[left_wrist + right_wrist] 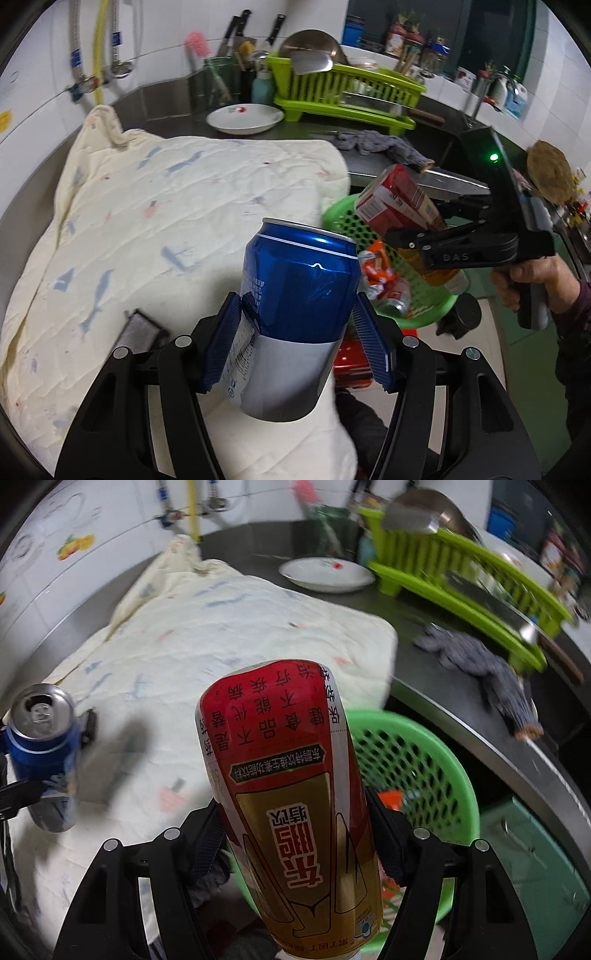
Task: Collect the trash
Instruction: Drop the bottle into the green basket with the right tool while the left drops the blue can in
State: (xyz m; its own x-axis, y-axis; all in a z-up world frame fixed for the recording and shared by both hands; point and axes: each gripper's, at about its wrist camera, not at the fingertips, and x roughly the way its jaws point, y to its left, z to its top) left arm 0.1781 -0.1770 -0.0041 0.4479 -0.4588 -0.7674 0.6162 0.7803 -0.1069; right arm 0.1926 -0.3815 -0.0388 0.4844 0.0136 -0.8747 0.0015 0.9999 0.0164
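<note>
My left gripper (295, 339) is shut on a blue and silver drink can (295, 295), held upright above the cream quilted cloth (166, 206). The can also shows in the right wrist view (44, 749), at the far left. My right gripper (295, 834) is shut on a red and gold drink bottle (291, 790), held upside down over the green mesh basket (417, 746). In the left wrist view the right gripper (417, 236) holds the bottle (399, 203) above the basket (343, 218), which holds several wrappers and a can.
A white plate (245, 118), a lime dish rack (343, 88) with a pan, knives and a grey rag (384, 146) sit on the steel counter behind. A small dark object (138, 332) lies on the cloth. Tiled wall with pipes at left.
</note>
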